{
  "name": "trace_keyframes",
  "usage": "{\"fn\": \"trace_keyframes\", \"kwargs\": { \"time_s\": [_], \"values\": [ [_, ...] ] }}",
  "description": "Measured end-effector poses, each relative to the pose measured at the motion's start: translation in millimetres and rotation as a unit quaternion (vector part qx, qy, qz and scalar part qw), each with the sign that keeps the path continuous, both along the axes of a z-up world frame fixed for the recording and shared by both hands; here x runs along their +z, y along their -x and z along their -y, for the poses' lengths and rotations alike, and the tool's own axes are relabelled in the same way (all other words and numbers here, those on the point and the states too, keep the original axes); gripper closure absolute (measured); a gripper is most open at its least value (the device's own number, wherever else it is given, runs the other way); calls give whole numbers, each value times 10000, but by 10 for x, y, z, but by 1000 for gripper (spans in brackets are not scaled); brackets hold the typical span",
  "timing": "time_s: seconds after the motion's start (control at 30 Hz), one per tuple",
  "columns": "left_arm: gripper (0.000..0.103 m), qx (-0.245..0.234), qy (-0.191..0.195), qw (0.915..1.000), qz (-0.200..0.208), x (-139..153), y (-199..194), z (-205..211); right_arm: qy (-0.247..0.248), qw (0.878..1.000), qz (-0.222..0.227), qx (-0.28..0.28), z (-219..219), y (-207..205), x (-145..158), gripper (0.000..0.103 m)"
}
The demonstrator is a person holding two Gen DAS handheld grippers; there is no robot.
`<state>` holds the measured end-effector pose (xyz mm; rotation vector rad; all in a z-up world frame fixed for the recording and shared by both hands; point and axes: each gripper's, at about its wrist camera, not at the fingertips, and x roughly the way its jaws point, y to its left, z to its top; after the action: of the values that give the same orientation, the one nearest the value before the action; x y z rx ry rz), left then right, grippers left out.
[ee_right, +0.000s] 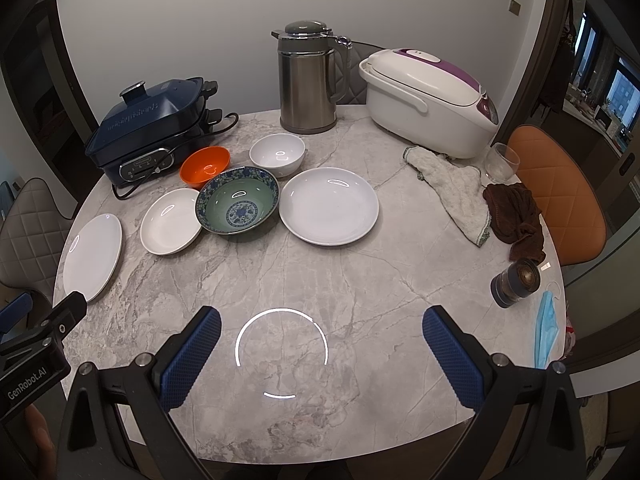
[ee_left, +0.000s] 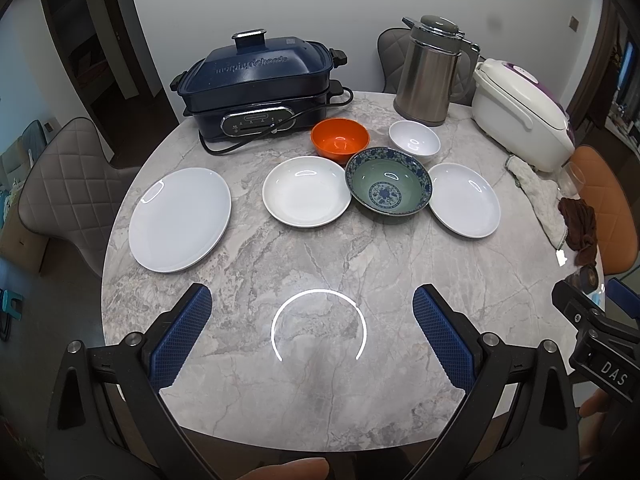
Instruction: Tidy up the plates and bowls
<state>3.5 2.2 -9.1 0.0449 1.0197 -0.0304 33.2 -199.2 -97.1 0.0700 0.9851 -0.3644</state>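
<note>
Marble table (ee_right: 360, 280): mask (ee_right: 546, 328) right view only.

Three plates (ee_left: 180, 220), three bowls (ee_left: 389, 181)

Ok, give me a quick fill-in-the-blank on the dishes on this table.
1. The bowl nearest the dark blue cooker is ____.
2. The number of white plates on the table is ____.
3. Both claws, left and right, are ____.

Missing words: orange; three; open
</note>
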Motion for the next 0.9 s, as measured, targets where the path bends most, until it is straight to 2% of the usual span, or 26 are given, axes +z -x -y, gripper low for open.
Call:
{"fn": "trace_keyframes", "kwargs": {
  "time_s": [0.9],
  "values": [
    [2,0,12,10000,6,0,-2,-1,-2,10000,7,4,-12,31,6,0]
  ]
}}
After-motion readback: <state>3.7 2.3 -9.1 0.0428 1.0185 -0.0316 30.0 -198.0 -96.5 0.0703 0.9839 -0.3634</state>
